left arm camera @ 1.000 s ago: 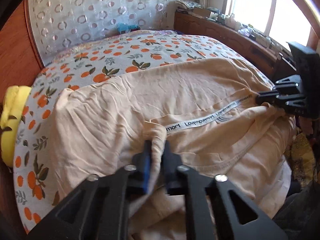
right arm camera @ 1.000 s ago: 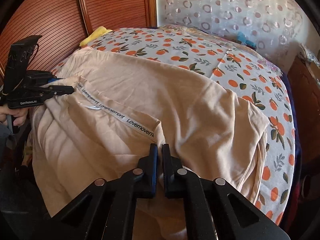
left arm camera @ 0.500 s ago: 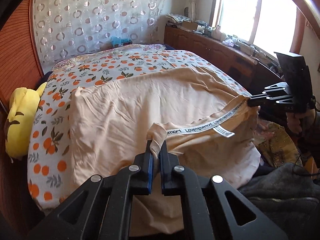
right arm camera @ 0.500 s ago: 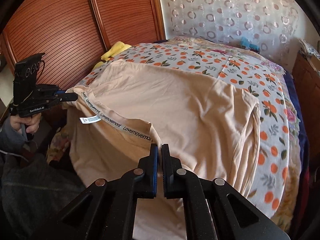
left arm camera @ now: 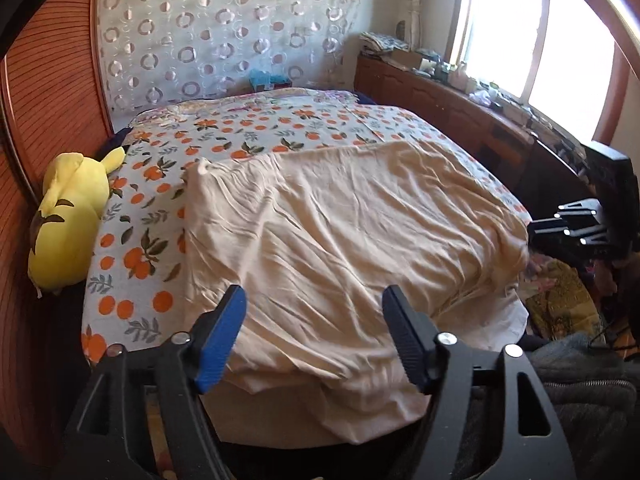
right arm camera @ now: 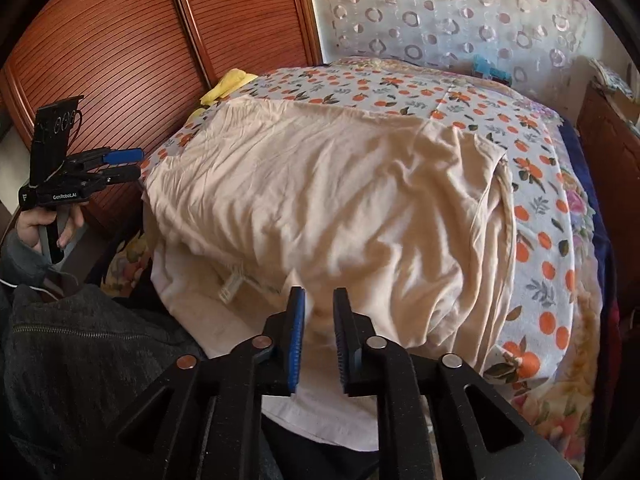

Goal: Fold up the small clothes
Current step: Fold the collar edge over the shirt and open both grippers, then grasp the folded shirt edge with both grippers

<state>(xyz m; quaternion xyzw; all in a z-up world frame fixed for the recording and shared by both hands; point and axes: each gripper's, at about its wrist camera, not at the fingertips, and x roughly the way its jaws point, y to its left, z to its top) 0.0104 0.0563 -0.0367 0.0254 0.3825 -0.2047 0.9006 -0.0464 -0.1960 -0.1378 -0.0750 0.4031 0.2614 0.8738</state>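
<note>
A peach garment (left arm camera: 340,232) lies spread and wrinkled over the near end of the bed, its near edge hanging off the mattress. My left gripper (left arm camera: 314,296) hovers above that near edge with its jaws opening wide, and nothing is pinched between them. In the right wrist view the same garment (right arm camera: 320,200) fills the middle, with a white label (right arm camera: 230,286) at its folded near edge. My right gripper (right arm camera: 319,294) is just over that edge; its jaws are opening, a narrow gap apart, not pressing on the cloth. Each gripper shows in the other view: right gripper (left arm camera: 538,227), left gripper (right arm camera: 136,165).
The bed sheet (left arm camera: 240,128) has an orange-fruit print. A yellow plush toy (left arm camera: 68,216) lies by the wooden wardrobe doors (right arm camera: 120,40). A cluttered wooden cabinet (left arm camera: 440,92) runs under the window. A person's hand (right arm camera: 36,224) and grey sleeve (right arm camera: 80,360) are at the near left.
Both grippers were shut on the garment's printed band and have let it go. The garment has dropped flat onto the bed, and the band is out of sight. Both grippers drew back.
</note>
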